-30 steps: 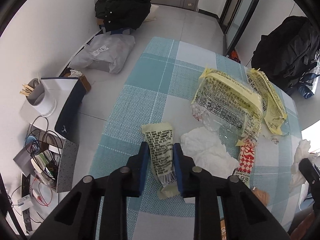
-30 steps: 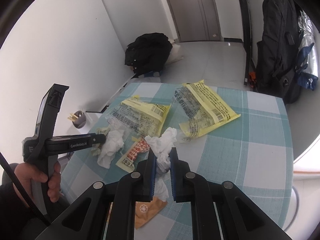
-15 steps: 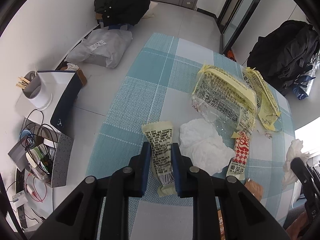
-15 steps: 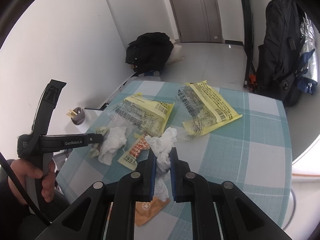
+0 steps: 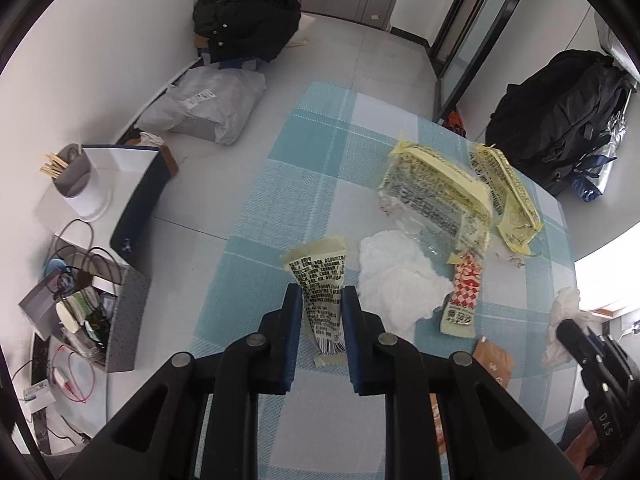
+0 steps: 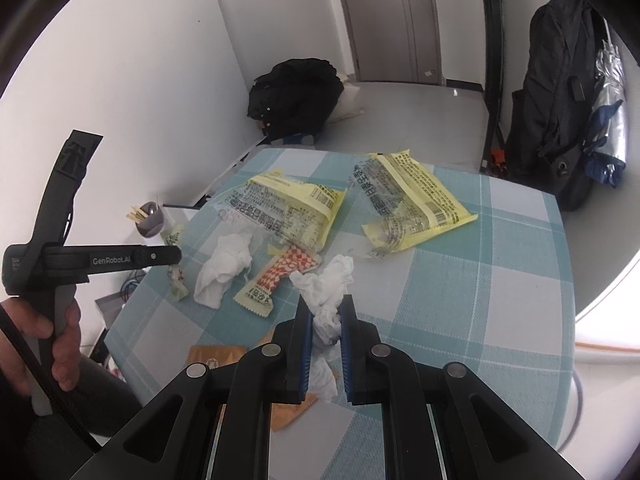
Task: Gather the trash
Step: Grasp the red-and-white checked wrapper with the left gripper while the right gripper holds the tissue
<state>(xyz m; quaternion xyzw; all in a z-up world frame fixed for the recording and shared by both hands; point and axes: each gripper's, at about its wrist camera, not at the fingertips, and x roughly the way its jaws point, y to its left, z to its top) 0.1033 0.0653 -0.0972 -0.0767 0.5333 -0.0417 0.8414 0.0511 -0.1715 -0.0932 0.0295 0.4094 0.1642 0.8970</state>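
My left gripper (image 5: 321,294) is shut on a pale yellow printed wrapper (image 5: 320,276) and holds it above the checked tablecloth (image 5: 280,200). My right gripper (image 6: 325,308) is shut on a crumpled white tissue (image 6: 326,288), lifted off the table. On the cloth lie a second white tissue (image 5: 394,280), a red-and-white checked sachet (image 5: 462,296), two large yellow wrappers (image 5: 434,192) (image 6: 412,196) and an orange packet (image 6: 216,358). The left gripper also shows in the right wrist view (image 6: 174,258), at the table's left edge.
Left of the table on the floor are a white box with a cup of sticks (image 5: 74,182), a grey bin of clutter (image 5: 92,316) and a grey bag (image 5: 208,106). Black backpacks (image 5: 560,108) (image 6: 300,96) sit beyond the table.
The left gripper has closed tighter on the yellow wrapper and lifted it off the cloth. The right gripper still holds the tissue, little moved.
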